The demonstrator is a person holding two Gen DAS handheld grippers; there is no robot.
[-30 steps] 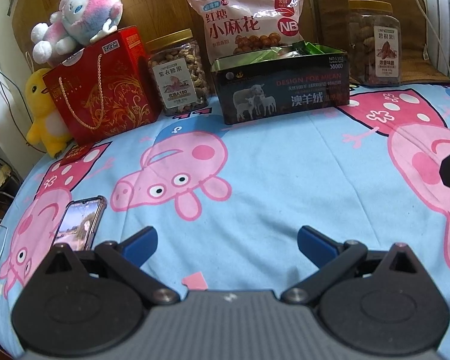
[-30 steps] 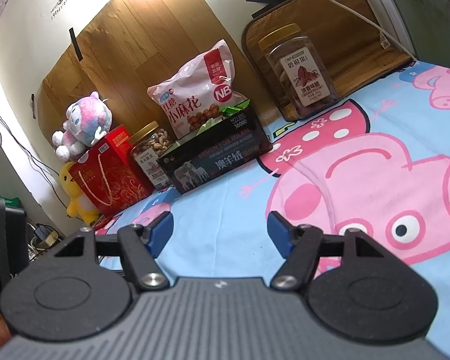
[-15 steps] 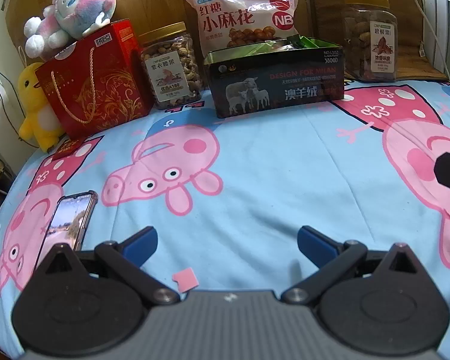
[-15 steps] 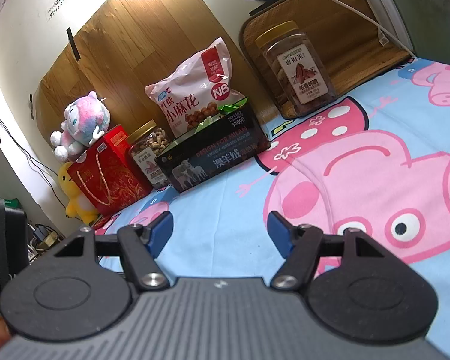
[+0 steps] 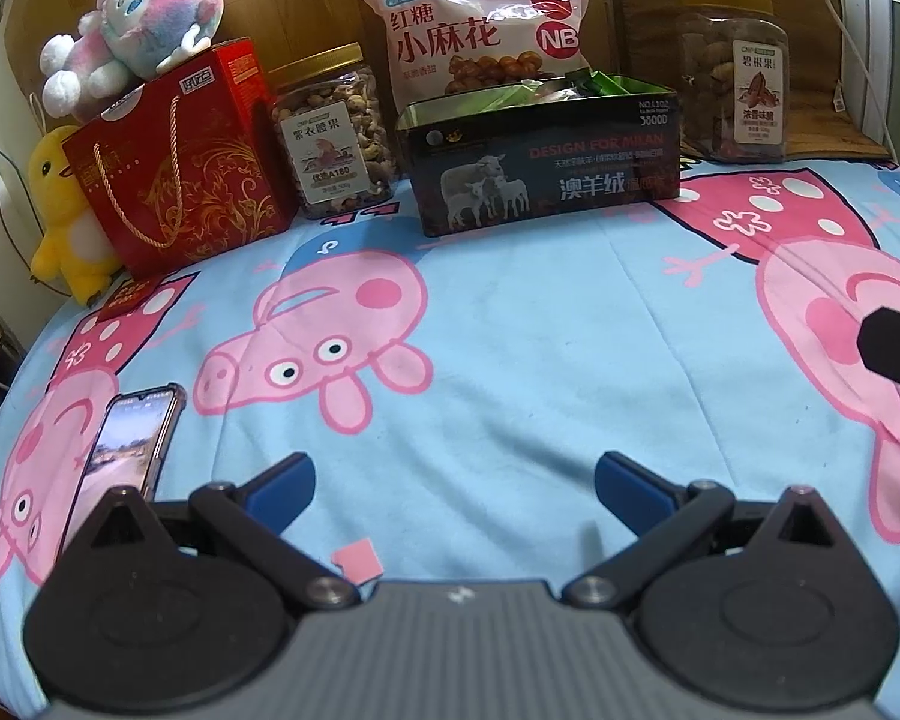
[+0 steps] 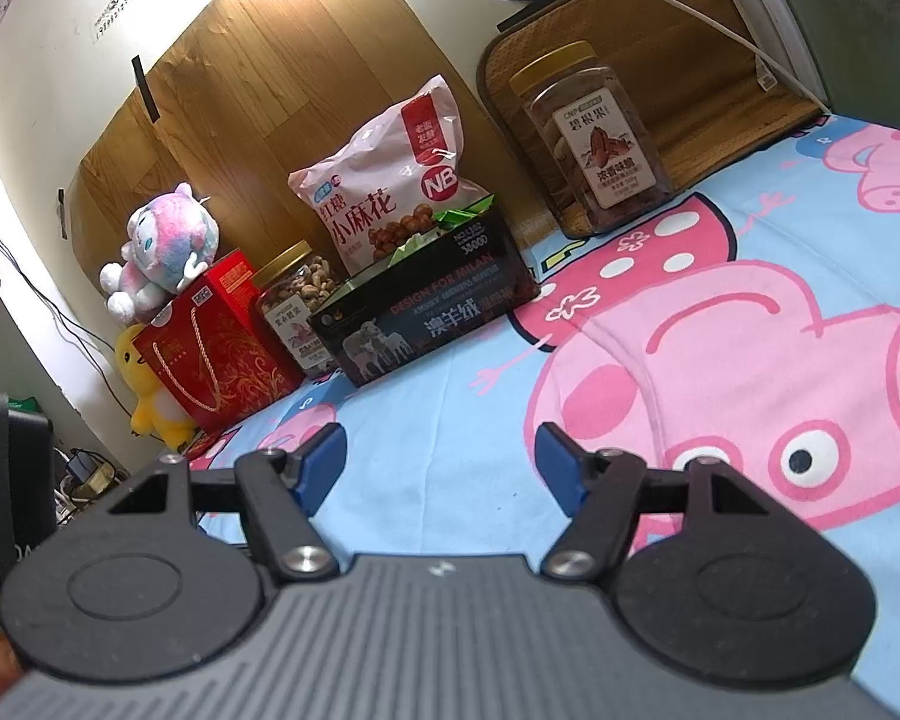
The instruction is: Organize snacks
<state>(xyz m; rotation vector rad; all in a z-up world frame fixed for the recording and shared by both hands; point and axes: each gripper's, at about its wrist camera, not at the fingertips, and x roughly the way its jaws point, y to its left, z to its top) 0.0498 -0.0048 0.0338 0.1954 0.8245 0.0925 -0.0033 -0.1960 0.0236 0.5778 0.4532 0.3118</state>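
Observation:
Snacks line the back of a bed with a blue pig-print sheet (image 5: 510, 360). From left: a red gift bag (image 5: 180, 162) (image 6: 216, 354), a yellow-lidded nut jar (image 5: 333, 132) (image 6: 297, 312), a dark open box (image 5: 546, 171) (image 6: 426, 312) holding green packets, a pink snack bag (image 5: 474, 18) (image 6: 390, 186) standing behind the box, and a second nut jar (image 5: 735, 78) (image 6: 597, 138) at the right. My left gripper (image 5: 455, 477) is open, empty, well short of the row. My right gripper (image 6: 441, 456) is open and empty too.
A pink plush toy (image 5: 132, 12) sits on the gift bag; a yellow duck plush (image 5: 60, 216) stands left of it. A phone (image 5: 126, 450) lies on the sheet at the near left. A small pink paper scrap (image 5: 357, 561) lies by the left gripper. Wooden headboard behind.
The left wrist view tipped slightly, so the snack row shifted a little in the picture. Both grippers stay open; nothing on the bed has moved.

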